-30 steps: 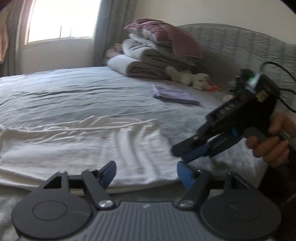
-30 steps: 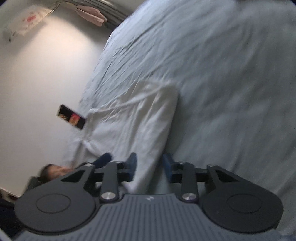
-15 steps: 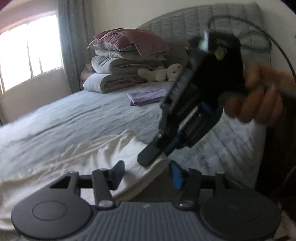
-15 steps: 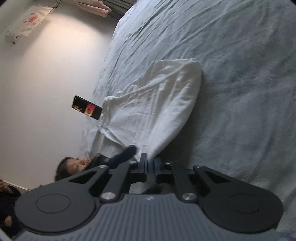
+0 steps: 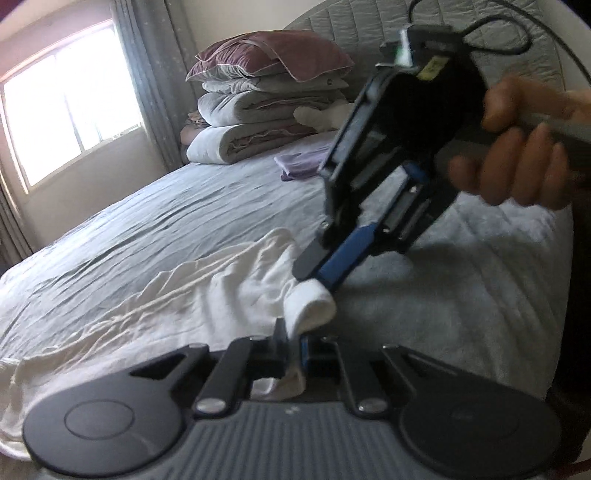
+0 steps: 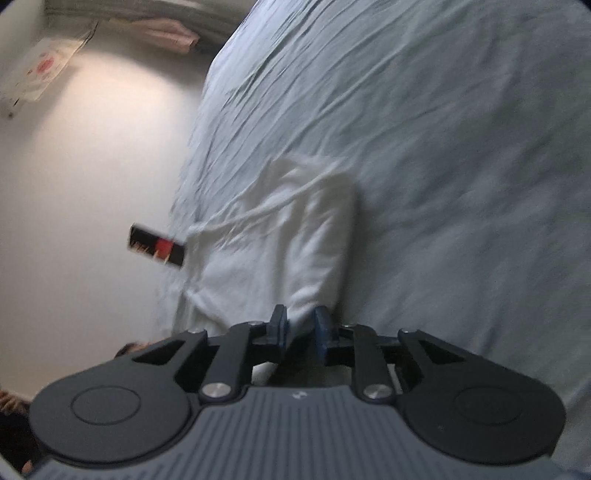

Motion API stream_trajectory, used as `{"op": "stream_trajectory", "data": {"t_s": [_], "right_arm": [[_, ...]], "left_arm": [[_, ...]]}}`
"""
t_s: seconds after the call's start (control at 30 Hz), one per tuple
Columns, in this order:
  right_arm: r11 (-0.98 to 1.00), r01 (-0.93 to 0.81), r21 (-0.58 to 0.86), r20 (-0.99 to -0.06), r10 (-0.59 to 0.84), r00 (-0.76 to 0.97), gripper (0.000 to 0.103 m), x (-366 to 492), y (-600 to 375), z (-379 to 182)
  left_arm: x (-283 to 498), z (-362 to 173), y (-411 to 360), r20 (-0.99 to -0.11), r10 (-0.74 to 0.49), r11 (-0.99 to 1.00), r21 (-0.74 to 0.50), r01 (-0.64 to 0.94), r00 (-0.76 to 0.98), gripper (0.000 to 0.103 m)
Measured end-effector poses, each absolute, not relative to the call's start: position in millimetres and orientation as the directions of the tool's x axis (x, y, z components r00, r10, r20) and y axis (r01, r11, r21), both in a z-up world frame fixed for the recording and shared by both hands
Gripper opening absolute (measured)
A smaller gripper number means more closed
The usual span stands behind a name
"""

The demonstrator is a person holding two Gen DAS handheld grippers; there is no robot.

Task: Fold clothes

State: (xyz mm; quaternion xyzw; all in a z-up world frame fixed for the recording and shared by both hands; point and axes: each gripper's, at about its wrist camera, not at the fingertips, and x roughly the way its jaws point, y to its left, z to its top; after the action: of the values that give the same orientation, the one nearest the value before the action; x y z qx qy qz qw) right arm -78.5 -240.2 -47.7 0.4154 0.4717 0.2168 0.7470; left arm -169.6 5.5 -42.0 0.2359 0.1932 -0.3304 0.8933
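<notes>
A white garment (image 5: 192, 299) lies spread on the grey bed sheet (image 5: 177, 221). My left gripper (image 5: 293, 341) is shut on its near corner, with white cloth bunched between the fingers. My right gripper (image 5: 314, 273) shows in the left wrist view just above and right of the left one, shut on a rolled bit of the same edge. In the right wrist view the right gripper (image 6: 300, 328) pinches the white garment (image 6: 280, 251), which trails away over the sheet.
A stack of folded quilts and a maroon pillow (image 5: 266, 110) sits at the head of the bed by the padded headboard (image 5: 369, 33). A folded lilac cloth (image 5: 299, 164) lies near it. A window (image 5: 62, 110) is at the left. A black phone (image 6: 157, 249) stands beyond the bed edge.
Both grippers have closed on the near corner of the garment; a second ago both were open above it. The corner is now lifted and bunched.
</notes>
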Motion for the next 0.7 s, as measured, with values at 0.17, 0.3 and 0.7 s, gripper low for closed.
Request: {"op": "stream_trajectory", "data": {"t_s": [0.17, 0.3, 0.7], "right_arm": [[0.591, 0.046, 0.805, -0.501, 0.638, 0.584, 0.022, -57.5, -245.2, -53.1], [0.575, 0.063, 0.816, -0.463, 0.583, 0.668, 0.014, -50.9, -250.6, -59.8], [0.567, 0.077, 0.820, -0.443, 0.542, 0.714, 0.009, -56.2, -273.6, -56.4]], "left_arm": [[-178.3, -45.2, -2.8, -0.489, -0.457, 0.681, 0.345, 0.646, 0.743, 0.007], [-189.4, -44.4, -8.0, -0.474, -0.414, 0.703, 0.376, 0.604, 0.777, 0.006], [-199.1, -25.9, -38.6, -0.466, -0.365, 0.791, 0.300, 0.532, 0.806, 0.004]]}}
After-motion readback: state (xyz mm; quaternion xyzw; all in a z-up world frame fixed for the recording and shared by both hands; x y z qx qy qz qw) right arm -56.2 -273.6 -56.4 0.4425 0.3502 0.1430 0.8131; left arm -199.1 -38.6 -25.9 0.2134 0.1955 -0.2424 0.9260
